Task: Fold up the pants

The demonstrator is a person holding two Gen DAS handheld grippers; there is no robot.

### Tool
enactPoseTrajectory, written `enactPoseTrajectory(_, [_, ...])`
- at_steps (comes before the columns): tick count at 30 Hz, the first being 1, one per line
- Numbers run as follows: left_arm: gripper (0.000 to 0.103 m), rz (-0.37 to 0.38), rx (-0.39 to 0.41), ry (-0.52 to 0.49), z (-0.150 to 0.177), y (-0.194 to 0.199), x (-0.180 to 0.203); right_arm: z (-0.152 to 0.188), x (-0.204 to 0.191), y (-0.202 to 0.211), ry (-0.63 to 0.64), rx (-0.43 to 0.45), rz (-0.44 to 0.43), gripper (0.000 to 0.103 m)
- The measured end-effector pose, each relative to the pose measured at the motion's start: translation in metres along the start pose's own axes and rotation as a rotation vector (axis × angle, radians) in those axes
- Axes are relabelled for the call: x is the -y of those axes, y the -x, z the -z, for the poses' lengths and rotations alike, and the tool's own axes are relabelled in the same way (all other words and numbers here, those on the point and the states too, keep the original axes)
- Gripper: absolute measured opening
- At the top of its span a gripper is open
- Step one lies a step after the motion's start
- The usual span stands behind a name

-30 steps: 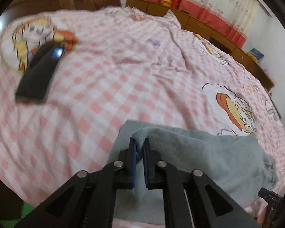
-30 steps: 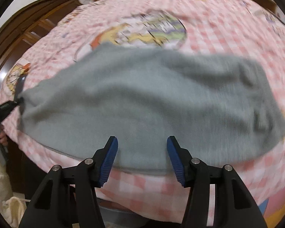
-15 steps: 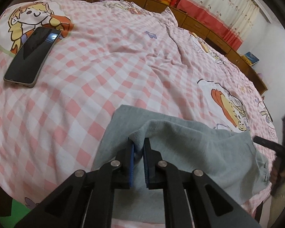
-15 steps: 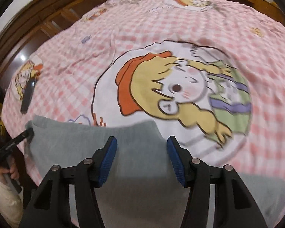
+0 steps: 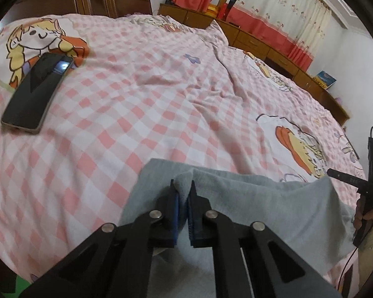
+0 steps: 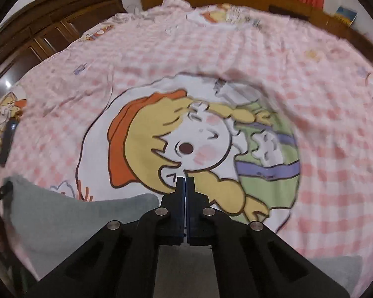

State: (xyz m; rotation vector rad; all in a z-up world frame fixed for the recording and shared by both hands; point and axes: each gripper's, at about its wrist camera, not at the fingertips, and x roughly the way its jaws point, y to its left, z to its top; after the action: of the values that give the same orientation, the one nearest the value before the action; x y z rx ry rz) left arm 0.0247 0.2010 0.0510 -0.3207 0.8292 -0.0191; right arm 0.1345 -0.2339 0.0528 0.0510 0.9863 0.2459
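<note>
Since a second ago my right gripper (image 6: 185,182) has gone from spread to clenched; whether it pinches cloth, can't tell. Left gripper (image 5: 182,193) grips a fold of the soft grey fleece pants (image 5: 261,198), at 6 o'clock on the pink checked bedsheet (image 5: 136,99). Light, floppy: grab edges.

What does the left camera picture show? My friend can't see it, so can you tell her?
The left gripper is pinching a fold of the grey pants, which lie on a bed with a pink checked sheet. A black phone lies on the sheet to the far left, and the other gripper shows at the right edge.
</note>
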Motion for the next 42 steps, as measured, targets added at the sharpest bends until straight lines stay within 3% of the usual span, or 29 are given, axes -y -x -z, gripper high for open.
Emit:
enactPoseTrajectory(3, [0.005, 0.009, -0.004, 0.006, -0.001, -0.001, -0.002, 0.003, -0.006, 0.009, -0.016, -0.022, -0.133, 0.001])
enactPoseTrajectory(5, [0.005, 0.017, 0.006, 0.002, -0.002, 0.002, -0.002, 0.004, -0.021, 0.019, 0.037, -0.024, -0.148, 0.006])
enactPoseTrajectory(7, [0.005, 0.025, 0.028, 0.016, -0.002, 0.009, -0.002, 0.004, -0.042, 0.026, 0.119, -0.040, -0.171, 0.030])
enactPoseTrajectory(11, [0.004, 0.003, 0.121, 0.041, -0.014, 0.031, 0.001, 0.008, -0.081, 0.038, 0.231, -0.012, -0.211, 0.030])
enactPoseTrajectory(16, [0.006, -0.033, 0.014, 0.021, -0.020, 0.005, -0.004, 0.021, -0.118, 0.018, 0.315, -0.089, -0.283, 0.033])
enactPoseTrajectory(20, [0.024, -0.113, 0.005, 0.007, -0.012, -0.016, -0.015, 0.038, -0.145, -0.023, 0.375, -0.192, -0.246, 0.035])
enactPoseTrajectory(21, [0.024, -0.097, 0.008, 0.017, -0.011, -0.015, -0.017, 0.041, -0.149, -0.033, 0.371, -0.192, -0.216, 0.037])
enactPoseTrajectory(23, [0.036, -0.084, 0.015, 0.029, -0.009, -0.008, -0.021, 0.038, -0.152, -0.038, 0.328, -0.161, -0.213, 0.041])
enactPoseTrajectory(26, [0.055, -0.126, 0.019, -0.014, -0.006, 0.003, -0.020, 0.029, -0.148, -0.042, 0.239, -0.159, -0.236, 0.042])
enactPoseTrajectory(28, [0.060, -0.151, 0.025, -0.033, 0.000, 0.014, -0.020, 0.026, -0.145, -0.036, 0.200, -0.151, -0.244, 0.042])
enactPoseTrajectory(32, [0.064, -0.102, -0.003, -0.025, 0.015, 0.027, -0.020, 0.034, -0.140, -0.004, 0.172, -0.108, -0.239, 0.042])
enactPoseTrajectory(36, [0.064, -0.028, -0.029, -0.017, 0.031, 0.040, -0.009, 0.061, -0.136, 0.025, 0.172, -0.143, -0.138, 0.042])
enactPoseTrajectory(39, [0.064, 0.046, -0.002, -0.072, 0.039, 0.054, 0.014, 0.086, -0.121, 0.042, 0.149, -0.147, -0.109, 0.042])
enactPoseTrajectory(42, [0.064, 0.142, -0.037, -0.148, 0.043, 0.049, 0.049, 0.100, -0.103, 0.036, 0.064, -0.184, -0.055, 0.042])
